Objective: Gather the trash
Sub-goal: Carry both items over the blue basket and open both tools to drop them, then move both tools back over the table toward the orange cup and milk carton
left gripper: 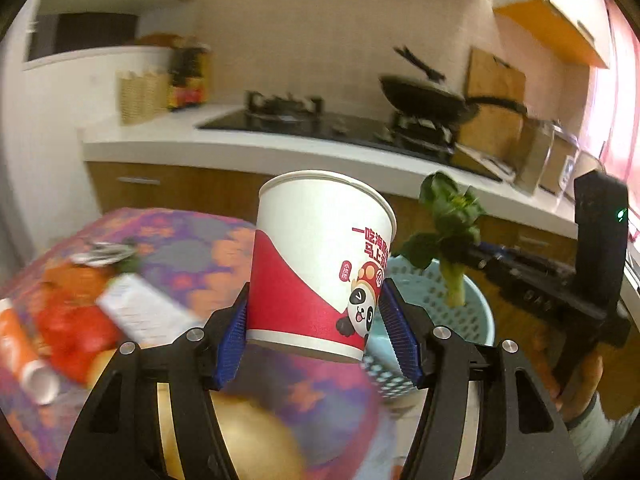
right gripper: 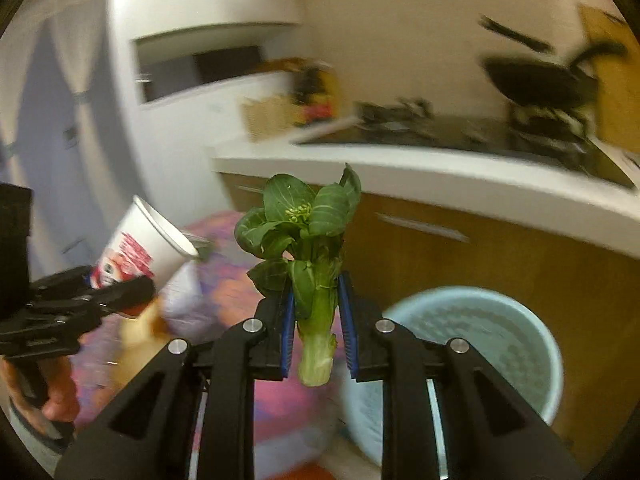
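My left gripper (left gripper: 314,328) is shut on a red and white paper cup (left gripper: 316,264) with a panda print, held upright in the air above the table. The cup also shows in the right wrist view (right gripper: 140,248). My right gripper (right gripper: 316,328) is shut on a green leafy vegetable stalk (right gripper: 308,256), held upright; it also shows in the left wrist view (left gripper: 448,240), over a light blue perforated bin (left gripper: 448,308). In the right wrist view the bin (right gripper: 532,344) stands on the floor, below and right of the gripper.
A table with a purple and orange patterned cloth (left gripper: 192,248) carries a white carton (left gripper: 140,312), red and orange packets (left gripper: 68,328) and a yellow round fruit (left gripper: 248,440). Behind is a white counter (left gripper: 224,144) with a stove and a black pan (left gripper: 424,100).
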### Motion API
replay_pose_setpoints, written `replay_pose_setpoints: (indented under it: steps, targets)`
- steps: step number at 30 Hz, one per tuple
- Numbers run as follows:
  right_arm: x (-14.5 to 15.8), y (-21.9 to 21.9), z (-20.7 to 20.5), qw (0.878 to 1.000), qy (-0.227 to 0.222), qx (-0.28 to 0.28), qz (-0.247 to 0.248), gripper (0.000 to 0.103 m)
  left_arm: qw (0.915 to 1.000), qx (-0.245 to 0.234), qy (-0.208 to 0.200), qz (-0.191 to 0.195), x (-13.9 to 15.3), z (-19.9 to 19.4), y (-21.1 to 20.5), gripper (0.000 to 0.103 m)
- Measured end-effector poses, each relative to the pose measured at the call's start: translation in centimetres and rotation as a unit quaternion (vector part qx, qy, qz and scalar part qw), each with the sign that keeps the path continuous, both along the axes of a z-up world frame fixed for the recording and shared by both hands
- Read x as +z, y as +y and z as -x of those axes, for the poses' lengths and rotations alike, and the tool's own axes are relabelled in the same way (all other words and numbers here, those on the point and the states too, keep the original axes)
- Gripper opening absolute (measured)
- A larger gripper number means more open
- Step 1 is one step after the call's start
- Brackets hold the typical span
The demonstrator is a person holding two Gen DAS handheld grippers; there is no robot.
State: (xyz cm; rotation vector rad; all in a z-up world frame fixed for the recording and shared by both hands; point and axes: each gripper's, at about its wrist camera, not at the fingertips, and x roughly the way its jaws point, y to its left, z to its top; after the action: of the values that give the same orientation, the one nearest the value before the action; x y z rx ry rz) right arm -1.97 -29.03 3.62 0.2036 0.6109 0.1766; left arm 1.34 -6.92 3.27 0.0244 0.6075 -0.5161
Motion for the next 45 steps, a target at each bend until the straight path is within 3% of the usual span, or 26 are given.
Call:
replay_pose_setpoints:
  steps: [7, 14, 23, 24, 26, 27, 34, 45]
  targets:
    - [-6.5, -7.5, -1.1, 0.990, 0.118, -0.063, -0.032, 0.018, 0.9976, -0.041, 0.055, -0.005, -4.1, -2.0, -10.0, 0.059]
    - [-10.2, -10.0, -1.2, 0.982, 0.163, -0.092, -0.028, 0.019, 0.9925, -0.052, 0.109, 0.017, -8.5, -5.1, -14.4, 0.060]
    - [-13.9, -11.2, -3.0, 0.973, 0.207, -0.102, -0.024, 0.020, 0.9873, -0.062, 0.146, -0.001, -13.6, -7.9, -18.0, 0.061]
    - [-14.1, -11.3, -3.2, 0.972, 0.210, -0.102, -0.026, 0.022, 0.9866, -0.062, 0.151, -0.003, -14.0, -8.2, -18.1, 0.061]
    - [-14.3, -11.5, -3.1, 0.972, 0.210, -0.104, -0.025, 0.039, 0.9849, -0.063, 0.161, -0.003, -14.8, -8.5, -18.1, 0.061]
    - [-14.3, -11.7, -2.8, 0.972, 0.206, -0.109, -0.020, 0.041, 0.9846, -0.061, 0.164, -0.003, -15.0, -8.5, -18.0, 0.061]
    - [-12.9, -12.3, -1.5, 0.974, 0.187, -0.126, -0.007, 0.041, 0.9857, -0.061, 0.156, 0.019, -14.0, -7.7, -17.0, 0.066]
    - [-6.9, -9.6, -0.1, 0.987, 0.123, -0.102, 0.000, 0.041, 0.9930, -0.062, 0.088, 0.049, -7.6, -2.8, -13.4, 0.073]
